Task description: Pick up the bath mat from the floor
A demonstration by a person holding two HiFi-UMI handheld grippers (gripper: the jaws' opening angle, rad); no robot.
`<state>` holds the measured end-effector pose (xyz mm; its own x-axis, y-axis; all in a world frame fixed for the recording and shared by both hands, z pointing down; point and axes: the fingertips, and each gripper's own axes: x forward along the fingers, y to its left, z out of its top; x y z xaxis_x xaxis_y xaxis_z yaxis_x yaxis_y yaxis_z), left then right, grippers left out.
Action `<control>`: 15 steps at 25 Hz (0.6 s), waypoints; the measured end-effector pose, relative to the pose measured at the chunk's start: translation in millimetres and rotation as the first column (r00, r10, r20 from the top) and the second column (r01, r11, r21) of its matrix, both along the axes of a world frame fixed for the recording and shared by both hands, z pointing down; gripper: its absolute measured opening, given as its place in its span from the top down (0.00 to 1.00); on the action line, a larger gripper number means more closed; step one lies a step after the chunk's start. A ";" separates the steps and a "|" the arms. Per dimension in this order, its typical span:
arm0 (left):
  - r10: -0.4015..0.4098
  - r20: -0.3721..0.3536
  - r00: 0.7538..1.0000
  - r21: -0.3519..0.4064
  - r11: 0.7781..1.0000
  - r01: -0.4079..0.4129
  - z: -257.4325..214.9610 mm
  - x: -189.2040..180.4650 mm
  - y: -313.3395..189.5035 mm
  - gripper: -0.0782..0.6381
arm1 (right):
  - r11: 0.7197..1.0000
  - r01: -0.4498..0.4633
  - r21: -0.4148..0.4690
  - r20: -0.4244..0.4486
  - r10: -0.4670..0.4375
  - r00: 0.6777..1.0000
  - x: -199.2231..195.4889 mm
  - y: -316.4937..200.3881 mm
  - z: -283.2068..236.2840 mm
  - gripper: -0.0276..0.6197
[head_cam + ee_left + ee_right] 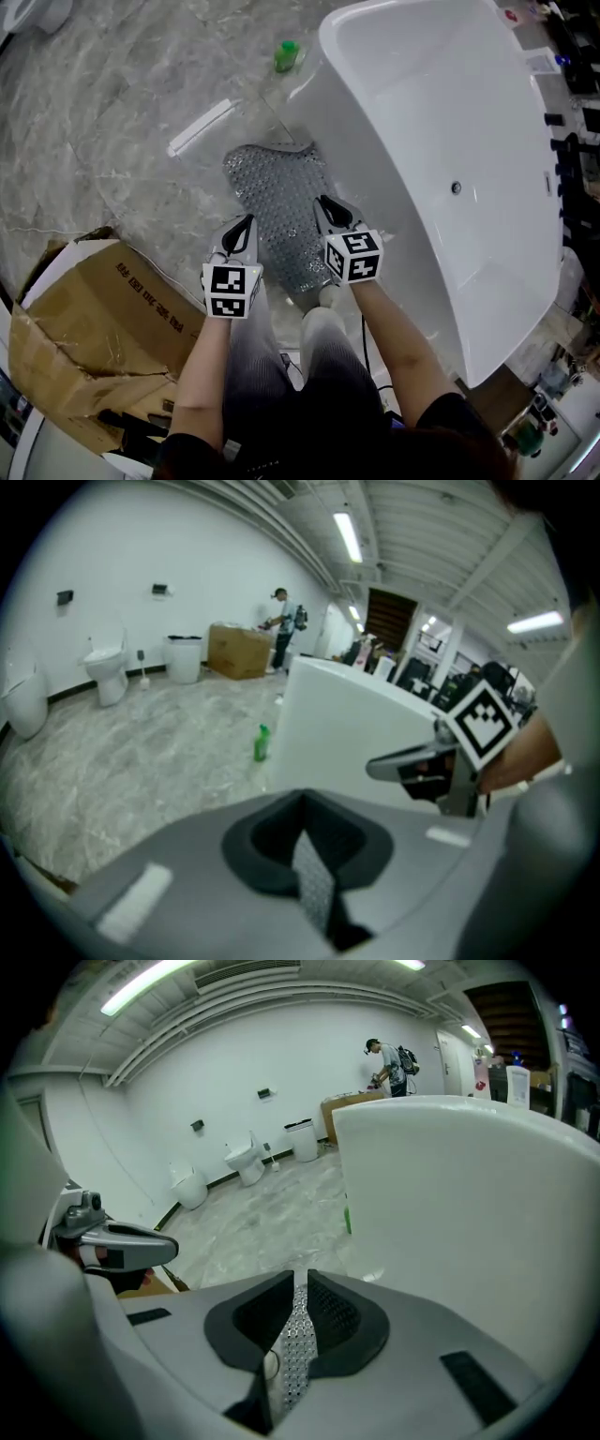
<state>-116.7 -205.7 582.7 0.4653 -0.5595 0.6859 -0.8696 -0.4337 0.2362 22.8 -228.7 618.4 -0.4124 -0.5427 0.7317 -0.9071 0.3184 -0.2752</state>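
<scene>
The bath mat is a grey, see-through sheet covered all over in small round bumps that catch the light. It is roughly rectangular with rounded corners. It lies flat on the floor, with one long edge just beside the foot of the white bathtub and its near end by the person's knees.

Both claws hang over the near half of the mat. The left claw is over the mat's outer edge and the right claw is over the edge nearest the tub. In the left gripper view, the left claw has its pads pressed together at the tips and pinches nothing. The mat's texture shows through the wedge behind the tips. In the right gripper view, the right claw is spread by a narrow slit. The bumpy mat is visible through the slit, and the pads do not press on it.

The floor is grey marbled tile. A green bottle stands near the tub's far end, and a white strip lies beyond the mat's far corner. A torn cardboard box sits to the person's left. The room is a white-walled hall with ceiling strip lights and a toilet along the wall. A distant person stands at another box.
</scene>
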 end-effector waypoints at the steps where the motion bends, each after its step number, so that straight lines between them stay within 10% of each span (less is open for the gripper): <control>1: 0.004 0.003 1.000 0.000 1.000 -0.004 7.3 1.5 -4.7 0.88 | 1.000 -0.014 -0.006 0.008 0.014 1.000 -1.1 -3.7 9.2 0.89; 15: -0.056 0.006 0.998 -0.034 0.998 0.056 113.0 0.0 -40.7 0.88 | 0.978 -0.178 -0.105 0.108 0.189 0.976 -12.9 -46.1 140.1 0.79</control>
